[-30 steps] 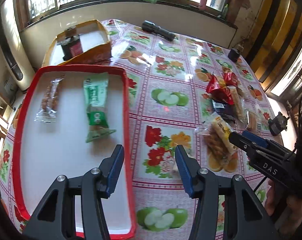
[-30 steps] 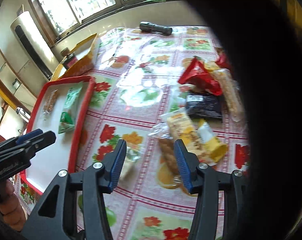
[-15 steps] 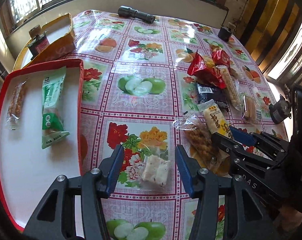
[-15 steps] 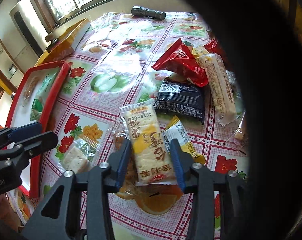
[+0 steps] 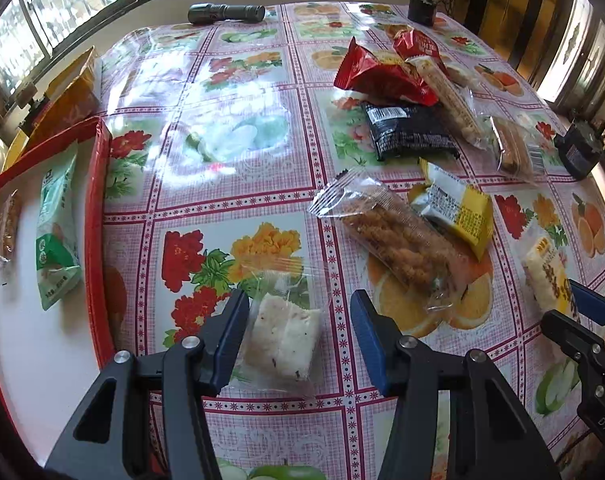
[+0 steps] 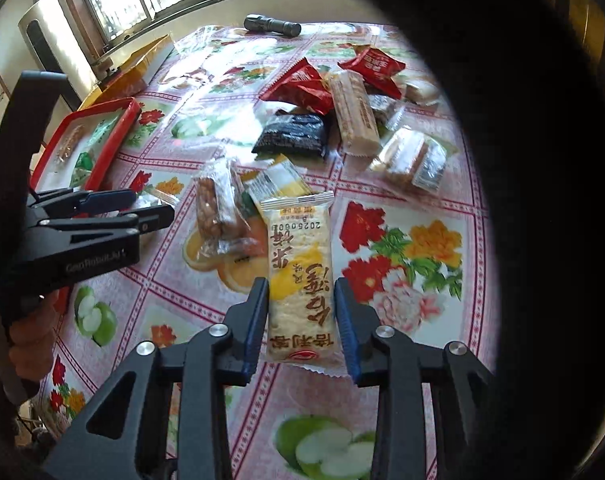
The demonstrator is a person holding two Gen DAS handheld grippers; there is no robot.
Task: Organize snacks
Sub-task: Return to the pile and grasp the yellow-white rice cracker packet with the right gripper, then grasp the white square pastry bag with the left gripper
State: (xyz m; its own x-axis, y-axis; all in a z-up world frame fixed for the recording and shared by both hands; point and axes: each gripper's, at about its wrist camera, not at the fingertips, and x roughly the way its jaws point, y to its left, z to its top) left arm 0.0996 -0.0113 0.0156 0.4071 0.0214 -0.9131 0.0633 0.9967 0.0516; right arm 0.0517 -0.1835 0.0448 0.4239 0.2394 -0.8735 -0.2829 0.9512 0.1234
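My left gripper (image 5: 300, 308) is open, its jaws on either side of a clear-wrapped white rice cake (image 5: 280, 334) lying on the tablecloth. My right gripper (image 6: 302, 294) is shut on a yellow-and-white rice cracker packet (image 6: 300, 276), lifted off the table; the packet also shows at the right edge of the left wrist view (image 5: 548, 276). The red tray (image 5: 98, 240) at the left holds a green packet (image 5: 56, 224) and a brown bar (image 5: 4, 228). The left gripper also shows in the right wrist view (image 6: 142, 206).
A pile of snacks lies mid-table: a clear bag of brown twists (image 5: 398, 240), a yellow packet (image 5: 460, 208), a black packet (image 5: 408, 132), red bags (image 5: 378, 74) and a long bar (image 5: 448, 94). A flashlight (image 5: 226, 12) and an orange box (image 5: 68, 100) sit farther back.
My left gripper has moved right off the tray and down over the white rice cake. My right gripper has closed on the yellow rice cracker packet and lifted it.
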